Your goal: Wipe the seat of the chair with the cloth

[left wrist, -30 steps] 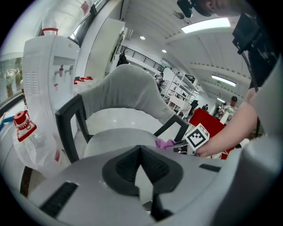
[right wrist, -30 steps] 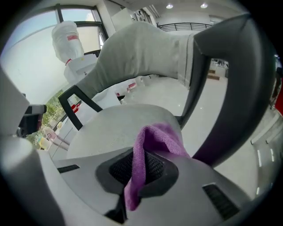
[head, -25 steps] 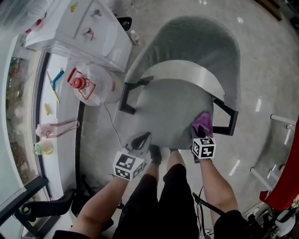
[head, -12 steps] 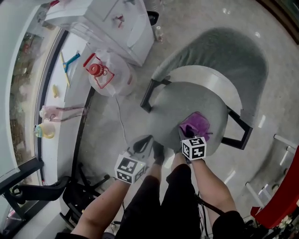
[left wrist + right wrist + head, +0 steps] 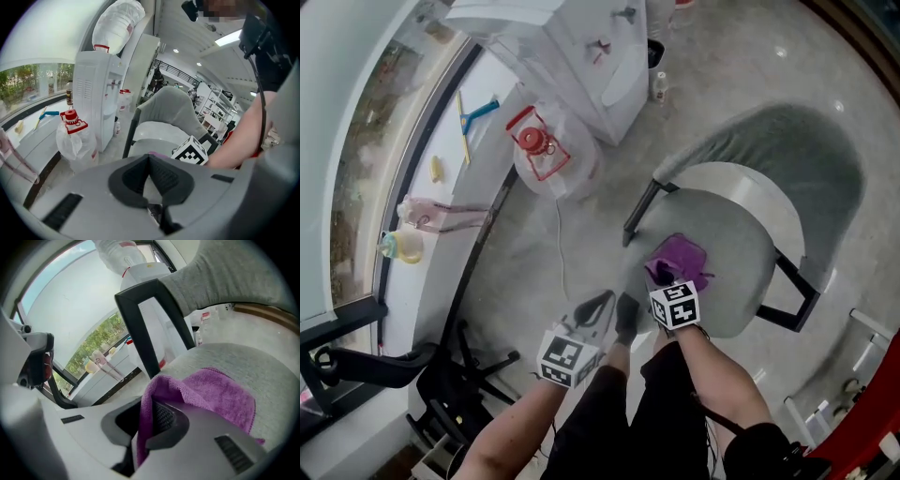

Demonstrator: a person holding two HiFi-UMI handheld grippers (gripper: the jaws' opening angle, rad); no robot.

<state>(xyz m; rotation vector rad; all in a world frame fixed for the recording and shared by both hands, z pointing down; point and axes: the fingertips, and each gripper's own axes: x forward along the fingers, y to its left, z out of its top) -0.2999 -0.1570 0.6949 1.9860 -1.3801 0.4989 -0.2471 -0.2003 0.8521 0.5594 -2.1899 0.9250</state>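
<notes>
Cloth, purple: over the last second it has travelled along the front of the seat from the right edge to the left front corner. I judge one front pass done, with the rear of the seat still to wipe. Right claw is clamped on one fold, the rest lying flat on the seat just ahead of its tips. Left claw has its jaws closed together, empty, off the seat's left front corner above the floor.
</notes>
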